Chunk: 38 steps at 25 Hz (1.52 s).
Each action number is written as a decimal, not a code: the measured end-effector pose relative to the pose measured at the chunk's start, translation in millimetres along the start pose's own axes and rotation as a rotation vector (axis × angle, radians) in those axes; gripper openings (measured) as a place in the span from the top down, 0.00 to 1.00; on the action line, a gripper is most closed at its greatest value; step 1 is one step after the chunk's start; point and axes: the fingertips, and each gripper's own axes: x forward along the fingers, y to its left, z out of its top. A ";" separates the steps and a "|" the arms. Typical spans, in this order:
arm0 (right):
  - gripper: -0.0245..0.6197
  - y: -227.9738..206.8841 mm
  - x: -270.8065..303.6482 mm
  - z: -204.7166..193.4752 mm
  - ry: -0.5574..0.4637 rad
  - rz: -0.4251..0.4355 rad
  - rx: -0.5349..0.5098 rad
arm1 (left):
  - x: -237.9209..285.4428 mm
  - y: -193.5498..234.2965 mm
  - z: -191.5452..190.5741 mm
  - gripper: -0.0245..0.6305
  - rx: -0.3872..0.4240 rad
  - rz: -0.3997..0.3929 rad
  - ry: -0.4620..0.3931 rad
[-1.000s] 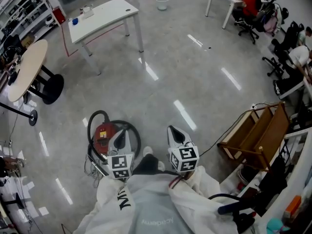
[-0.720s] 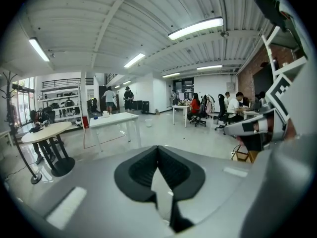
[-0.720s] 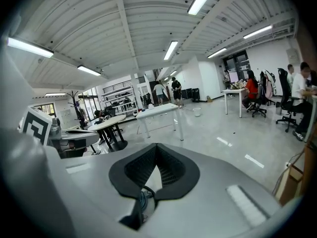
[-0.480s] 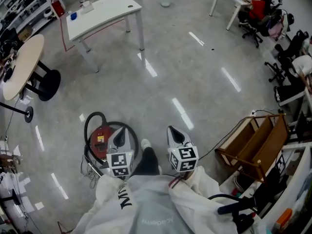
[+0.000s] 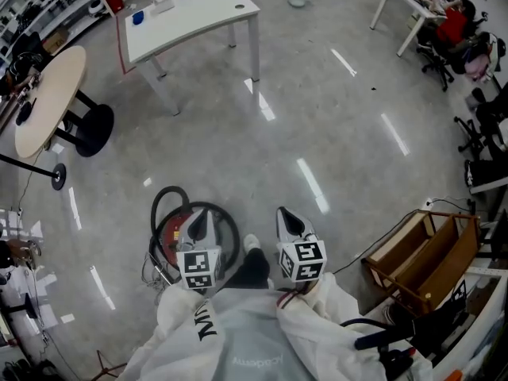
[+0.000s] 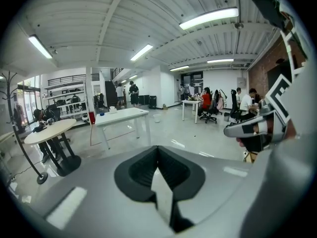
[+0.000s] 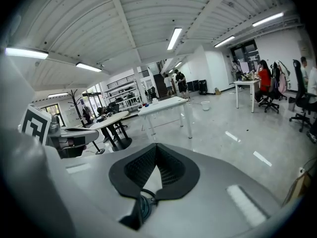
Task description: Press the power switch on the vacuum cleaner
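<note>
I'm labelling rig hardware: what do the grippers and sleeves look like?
Left gripper and right gripper: pale grey tapered shells, black ribbed pads, each bearing a white cube of black square markers. Sleeves are white, with dark lettering.

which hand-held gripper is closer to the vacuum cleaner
The left hand-held gripper: in the head view it overlaps the red vacuum cleaner, while the right hand-held gripper is off to its side.

The person has turned slightly. The white counter [image 5: 190,14] now sits further right in the head view, the wooden rack [image 5: 421,252] sits lower, and the red vacuum cleaner [image 5: 176,227] lies closer under the left hand-held gripper [image 5: 198,221].
</note>
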 end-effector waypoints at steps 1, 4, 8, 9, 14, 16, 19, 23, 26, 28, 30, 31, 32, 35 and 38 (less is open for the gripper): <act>0.96 1.9 6.9 3.4 0.003 0.005 0.000 | 4.6 5.7 2.3 0.96 -0.001 0.004 0.002; 0.96 6.5 26.0 14.1 0.010 0.021 -0.010 | 18.8 19.5 12.8 0.96 -0.006 0.012 -0.005; 0.96 9.9 47.5 28.5 0.012 0.029 -0.027 | 34.6 35.1 16.1 0.96 -0.022 0.020 -0.007; 0.96 10.6 51.8 31.7 0.013 0.031 -0.031 | 37.5 37.8 17.9 0.96 -0.025 0.021 -0.011; 0.96 16.9 73.4 47.9 0.024 0.046 -0.066 | 48.2 52.9 24.8 0.96 -0.052 0.035 -0.021; 0.96 21.1 79.7 54.6 0.026 0.063 -0.087 | 50.3 59.1 21.3 0.96 -0.067 0.055 -0.021; 0.96 28.7 90.3 62.7 0.038 0.099 -0.125 | 48.8 69.1 17.1 0.96 -0.101 0.095 -0.022; 0.96 45.5 104.1 68.3 0.059 0.151 -0.169 | 38.0 88.5 10.3 0.96 -0.145 0.157 -0.017; 0.96 59.3 117.3 69.3 0.084 0.204 -0.201 | 29.3 105.0 -0.8 0.96 -0.189 0.225 0.003; 0.96 68.0 128.1 67.4 0.113 0.249 -0.227 | 22.9 113.5 -7.9 0.96 -0.220 0.276 0.011; 0.96 78.5 141.0 68.0 0.136 0.298 -0.256 | 17.6 123.1 -10.6 0.96 -0.244 0.326 0.013; 0.96 85.0 148.2 70.1 0.143 0.323 -0.271 | 15.0 128.9 -11.3 0.96 -0.257 0.352 0.013; 0.96 92.4 155.4 73.3 0.148 0.349 -0.286 | 12.3 135.2 -11.7 0.96 -0.268 0.379 0.014; 0.96 118.1 173.6 83.6 0.161 0.433 -0.327 | 0.5 155.0 -11.9 0.96 -0.299 0.468 0.017; 0.96 152.2 190.9 89.2 0.183 0.541 -0.381 | -19.8 172.7 -13.8 0.96 -0.344 0.574 0.019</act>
